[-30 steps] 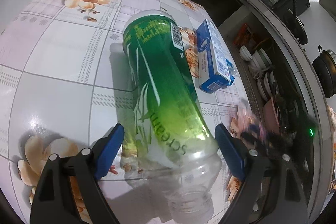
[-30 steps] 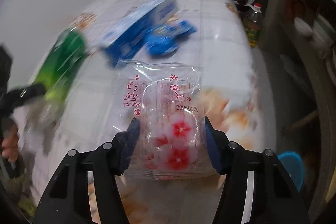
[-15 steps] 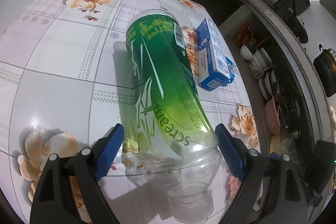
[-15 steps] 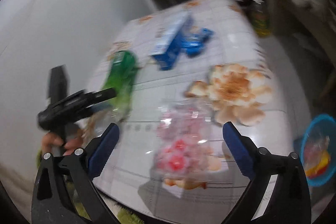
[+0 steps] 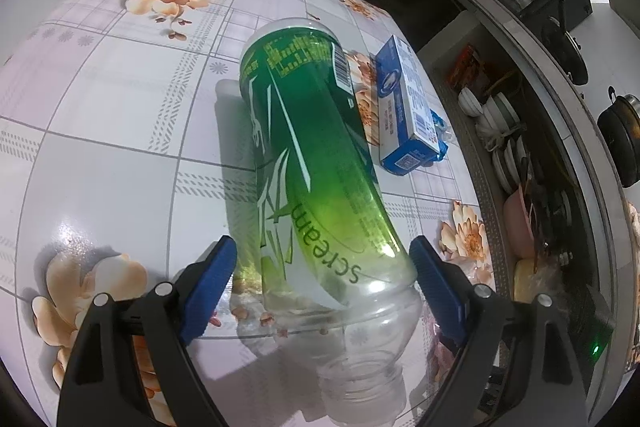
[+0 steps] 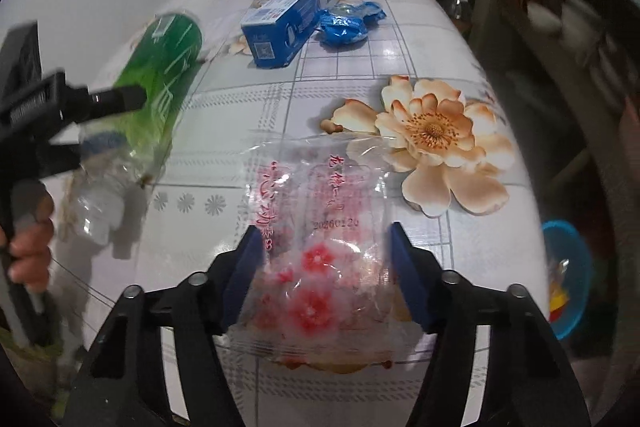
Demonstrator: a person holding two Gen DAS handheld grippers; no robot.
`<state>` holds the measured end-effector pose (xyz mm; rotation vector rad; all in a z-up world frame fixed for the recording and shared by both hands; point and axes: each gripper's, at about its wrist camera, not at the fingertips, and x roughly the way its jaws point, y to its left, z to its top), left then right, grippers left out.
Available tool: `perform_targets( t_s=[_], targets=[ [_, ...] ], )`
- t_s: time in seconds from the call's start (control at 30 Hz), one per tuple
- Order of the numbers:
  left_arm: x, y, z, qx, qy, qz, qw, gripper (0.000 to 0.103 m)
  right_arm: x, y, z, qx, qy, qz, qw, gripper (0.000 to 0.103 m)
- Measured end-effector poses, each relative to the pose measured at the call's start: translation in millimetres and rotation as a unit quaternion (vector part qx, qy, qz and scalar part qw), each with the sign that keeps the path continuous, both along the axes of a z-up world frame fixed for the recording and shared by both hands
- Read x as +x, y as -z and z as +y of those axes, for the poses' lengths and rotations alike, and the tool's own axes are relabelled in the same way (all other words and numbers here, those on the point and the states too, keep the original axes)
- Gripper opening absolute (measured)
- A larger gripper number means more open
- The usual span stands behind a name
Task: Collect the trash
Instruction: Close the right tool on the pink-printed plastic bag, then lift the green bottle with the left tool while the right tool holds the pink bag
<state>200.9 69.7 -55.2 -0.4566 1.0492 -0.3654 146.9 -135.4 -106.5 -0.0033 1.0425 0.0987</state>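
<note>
**Both grippers at trash on the flowered table**

The left gripper (image 5: 322,269) holds a green-labelled plastic bottle (image 5: 308,163) by its clear shoulder, blue pads pressed on either side, jaws wide around it. The bottle's capless neck points toward the camera and its base toward the far edge of the table (image 5: 100,115); in the right wrist view the bottle hangs tilted above the table's left edge, with a person's hand (image 6: 30,247) on the gripper handle below it.

The right gripper (image 6: 326,269) is closing its jaws around a clear wrapper (image 6: 320,227) printed with red flowers and red lettering. The wrapper sits between the blue pads near the table's near edge, beside a large printed peach flower; whether the pads press it yet is hard to tell.

Near the far edge lie a blue and white carton (image 6: 290,17) and, just beside it toward the right edge, a crumpled blue wrapper (image 6: 346,23). Off the table's right edge, lower down, stands a blue basin (image 6: 570,267) with some colourful scraps in it.
</note>
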Motion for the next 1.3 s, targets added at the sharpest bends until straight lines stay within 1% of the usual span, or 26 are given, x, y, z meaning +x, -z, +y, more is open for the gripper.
perform_targets(
  t_s=[0.03, 0.1, 0.2, 0.5, 0.8, 0.83, 0.93, 1.0, 1.3],
  targets=[
    [0.3, -0.5, -0.3, 0.000, 0.001, 0.000, 1.0000, 0.086, -0.2, 0.0, 0.9, -0.004, 0.001, -0.003, 1.000, 0.050],
    [0.8, -1.4, -1.7, 0.000, 0.001, -0.002, 1.0000, 0.086, -1.9, -0.6, -0.8, -0.001, 0.007, -0.004, 1.000, 0.042],
    [1.9, -1.5, -3.6, 0.001, 0.002, -0.003, 1.0000, 0.086, -1.8, -2.4, -8.6, 0.014, 0.019, -0.003, 1.000, 0.035],
    [8.3, -1.3, -8.0, 0.003, 0.000, -0.004, 1.0000, 0.086, -6.6, -3.2, -18.4, 0.047, 0.044, -0.008, 0.998, 0.020],
    [18.9, 1.9, -15.6, 0.014, -0.003, -0.006, 0.9999, 0.085, -8.5, -3.7, -28.7, 0.077, 0.060, -0.008, 0.995, 0.015],
    [20.0, 2.1, -16.7, 0.015, -0.003, -0.007, 0.9999, 0.084, -8.1, -3.7, -29.7, 0.078, 0.061, -0.008, 0.995, 0.014],
    [22.1, 2.7, -19.0, 0.007, 0.000, -0.005, 1.0000, 0.077, -7.5, -3.4, -33.0, 0.088, 0.064, -0.007, 0.994, 0.013],
    [22.1, 1.6, -20.9, 0.003, 0.003, -0.007, 1.0000, 0.070, -8.2, -3.6, -35.2, 0.098, 0.067, -0.006, 0.993, 0.012],
    [16.0, -2.4, -24.3, 0.023, -0.006, -0.018, 0.9995, 0.069, -8.2, -3.7, -42.9, 0.117, 0.075, -0.006, 0.990, 0.010]
  ],
)
